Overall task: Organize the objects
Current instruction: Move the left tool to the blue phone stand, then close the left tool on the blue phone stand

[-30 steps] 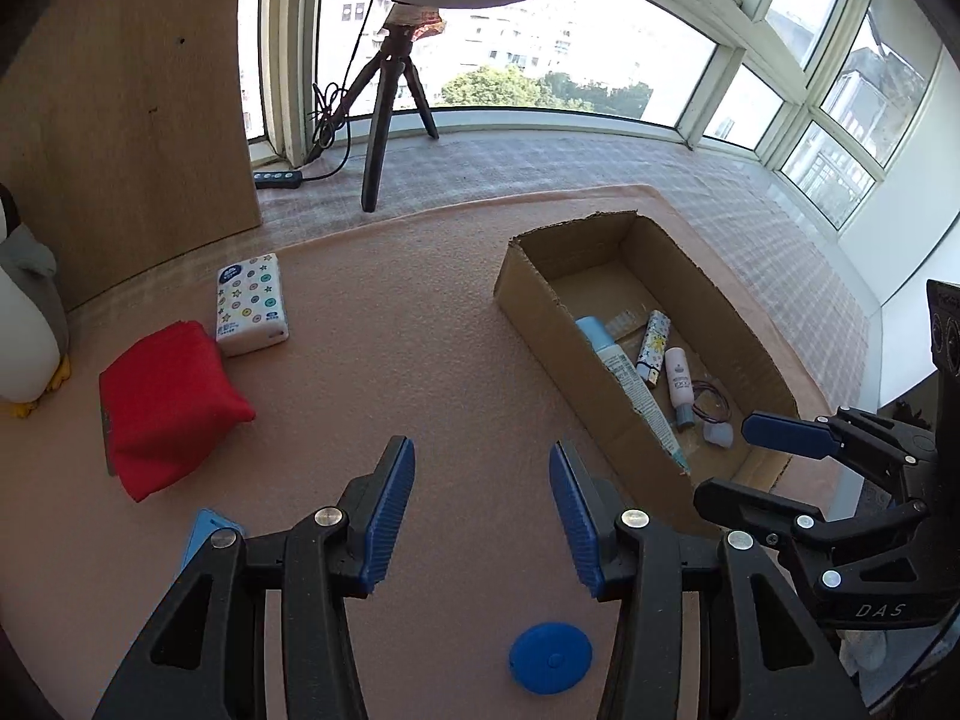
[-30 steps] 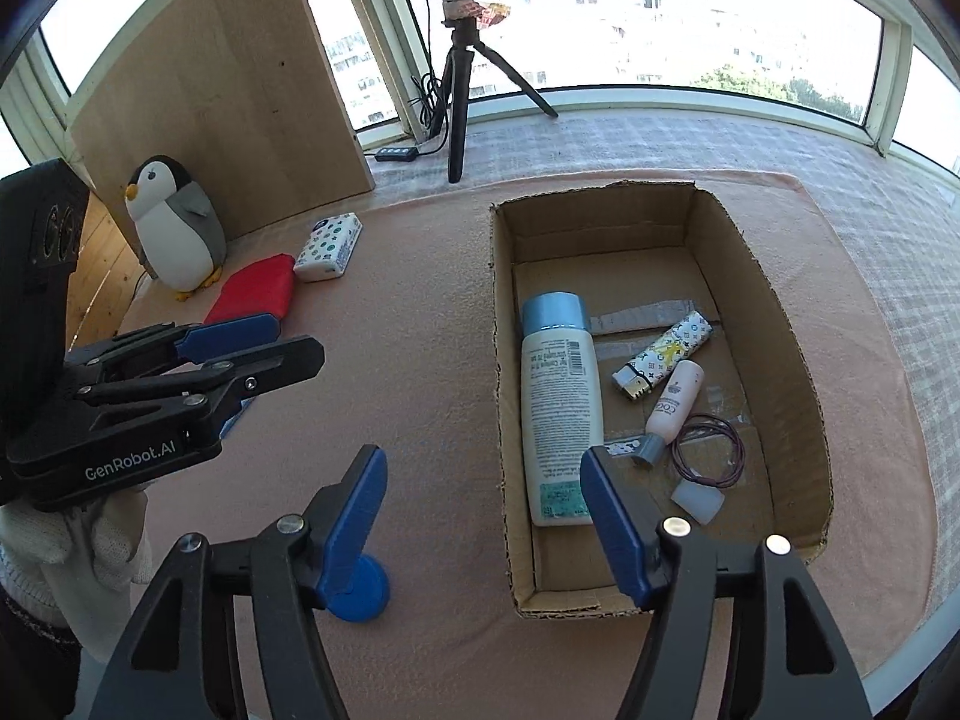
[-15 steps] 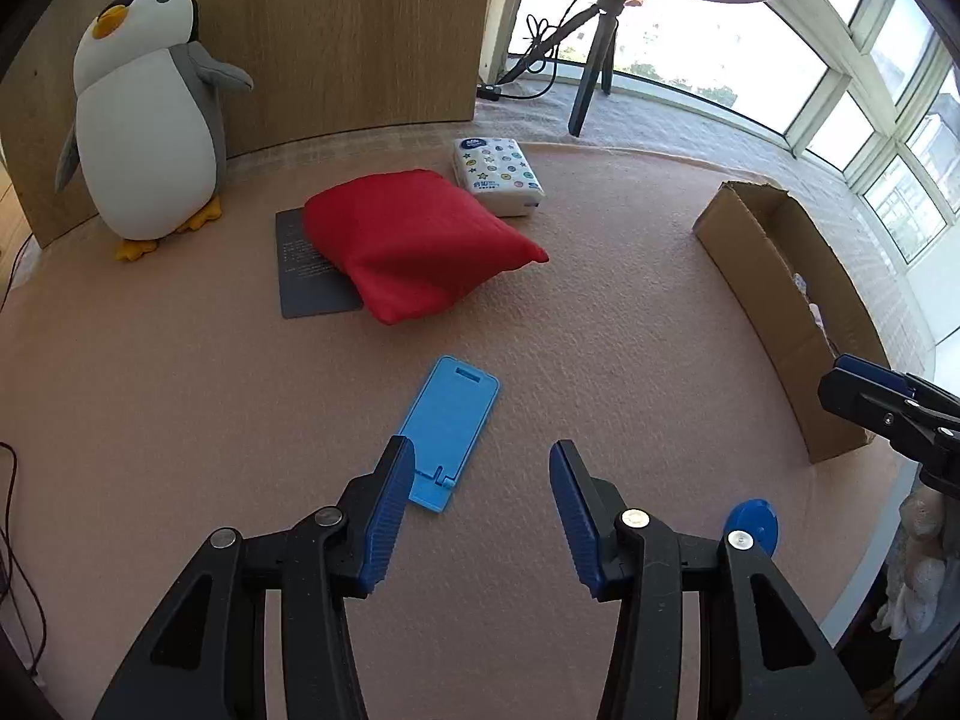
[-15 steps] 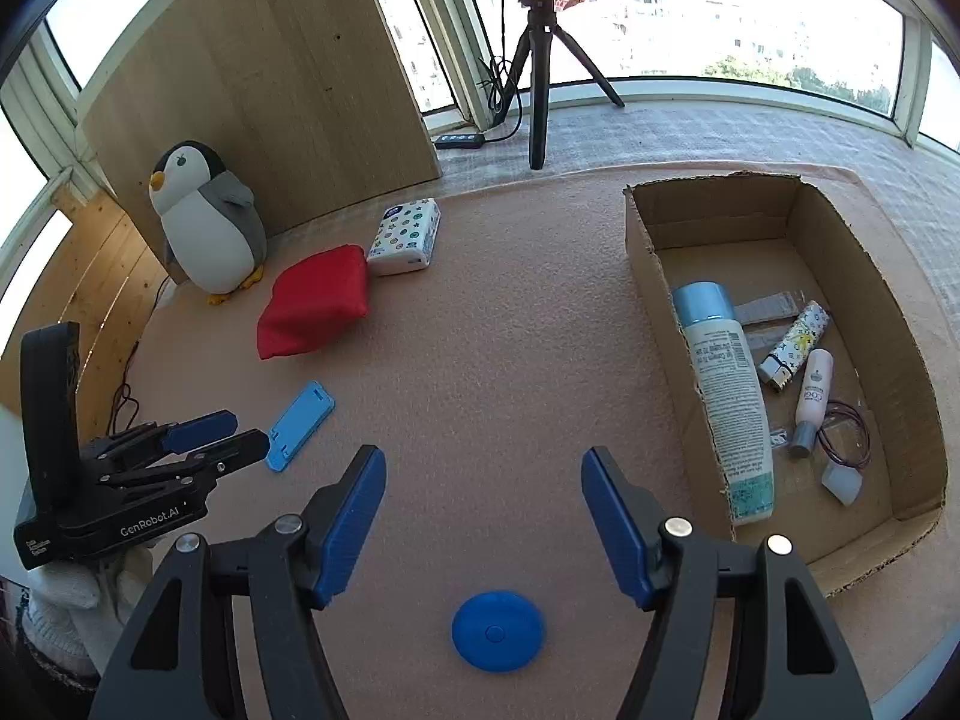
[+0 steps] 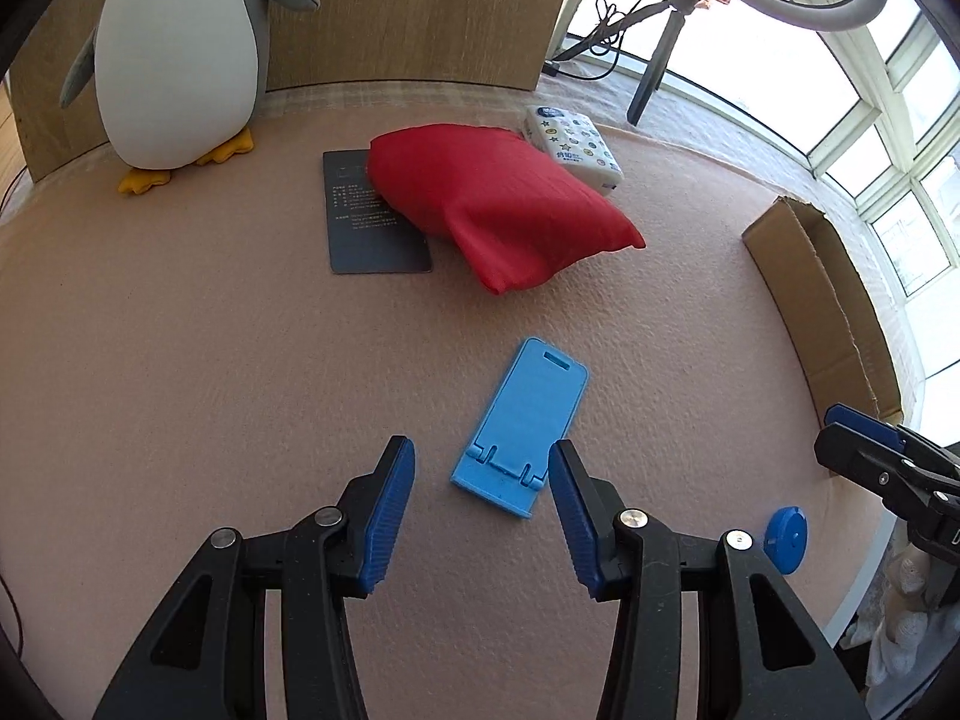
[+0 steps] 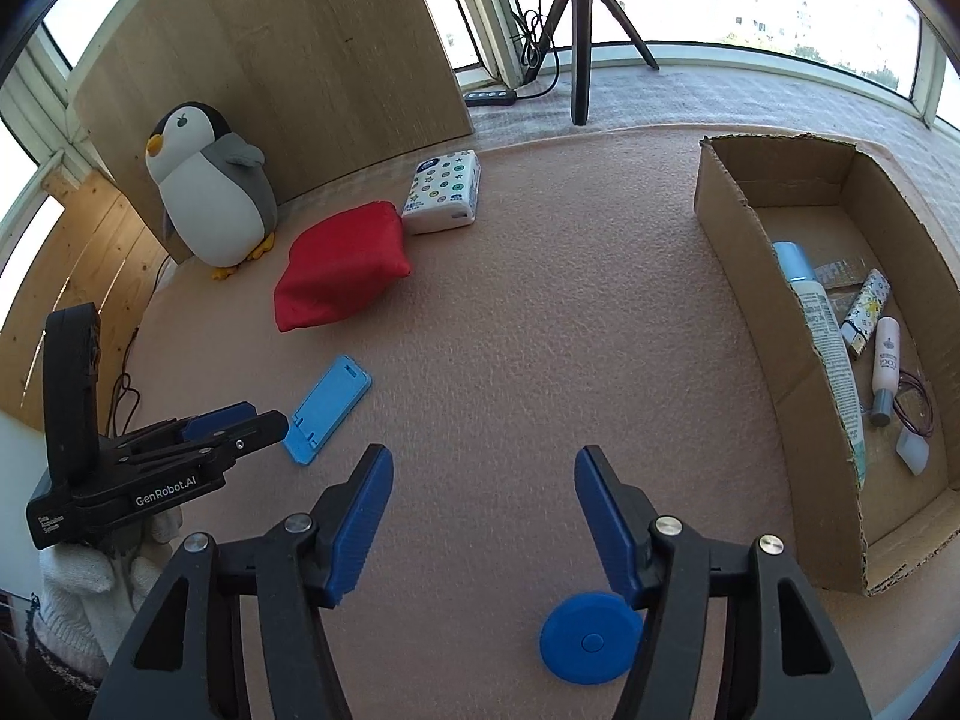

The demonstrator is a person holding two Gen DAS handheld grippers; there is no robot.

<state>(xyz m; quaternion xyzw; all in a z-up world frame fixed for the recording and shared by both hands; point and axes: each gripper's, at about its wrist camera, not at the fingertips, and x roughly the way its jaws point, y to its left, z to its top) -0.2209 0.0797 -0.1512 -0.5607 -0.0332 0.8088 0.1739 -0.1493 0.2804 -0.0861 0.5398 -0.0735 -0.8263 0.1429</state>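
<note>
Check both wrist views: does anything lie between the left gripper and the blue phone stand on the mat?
Nothing visible does. The left gripper, jaws open and empty, hangs just above the near end of the blue phone stand, with only bare mat around it. The red pouch lies well beyond.

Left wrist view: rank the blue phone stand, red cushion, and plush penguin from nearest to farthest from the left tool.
1. Blue phone stand, lying flat just ahead of the open left tool.
2. Red cushion, farther back, center.
3. Plush penguin, far left, against the wooden panel.
</note>
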